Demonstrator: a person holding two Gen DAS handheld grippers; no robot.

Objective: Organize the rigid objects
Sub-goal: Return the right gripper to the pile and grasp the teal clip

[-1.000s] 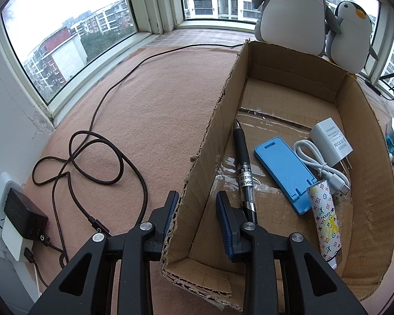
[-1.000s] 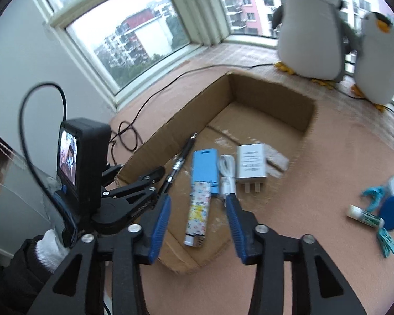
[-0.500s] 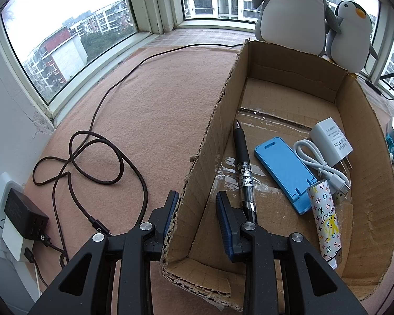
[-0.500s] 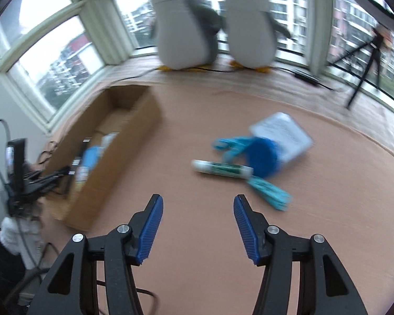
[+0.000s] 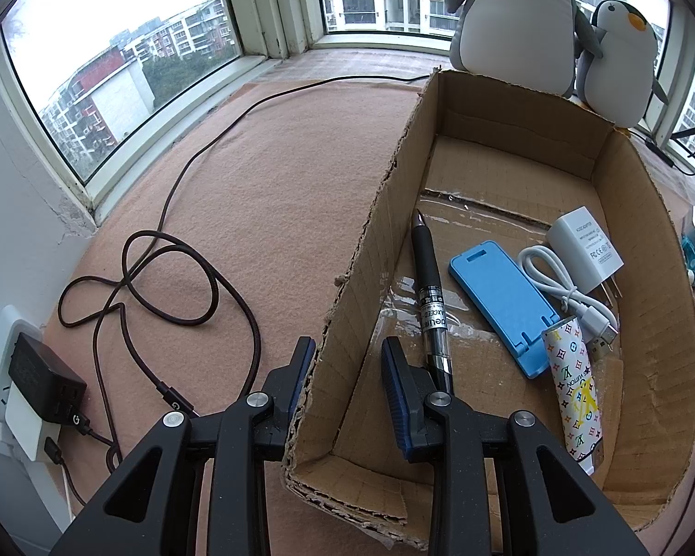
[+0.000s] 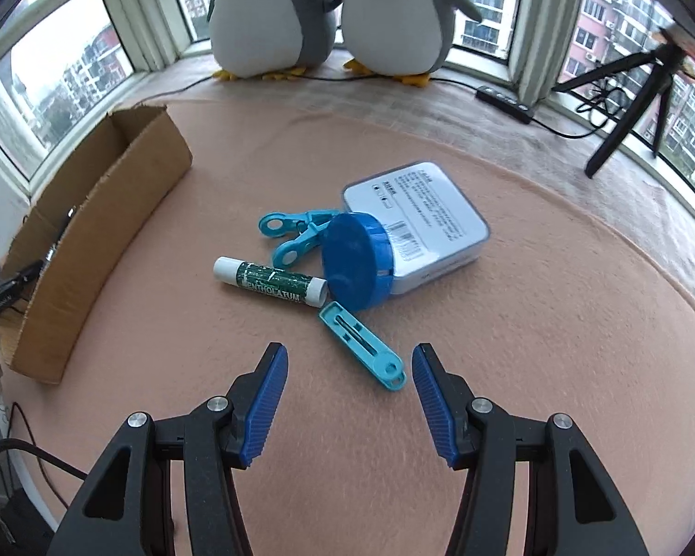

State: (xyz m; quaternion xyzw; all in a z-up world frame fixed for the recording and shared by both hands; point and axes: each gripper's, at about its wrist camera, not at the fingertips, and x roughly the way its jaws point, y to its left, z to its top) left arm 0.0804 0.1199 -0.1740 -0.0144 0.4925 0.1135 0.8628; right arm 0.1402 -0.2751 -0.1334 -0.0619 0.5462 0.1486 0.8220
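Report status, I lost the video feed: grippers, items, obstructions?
Left gripper shut on cardboard box wall. Right gripper open, empty, over teal clip. Lip balm beyond. Nothing in the way.

Bare blanket [image 6: 509, 324] right of clutter; box wall [image 6: 111, 231] barring the left

"MENTHOLATUM" on lip balm tube [image 6: 269, 279]

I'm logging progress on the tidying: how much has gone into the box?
Done: pen, blue stand, cable, charger and patterned tube lie in the box. In hand: left gripper clamps the box wall; right gripper is open and empty. Left: lip balm, two clips, blue disc, white case.
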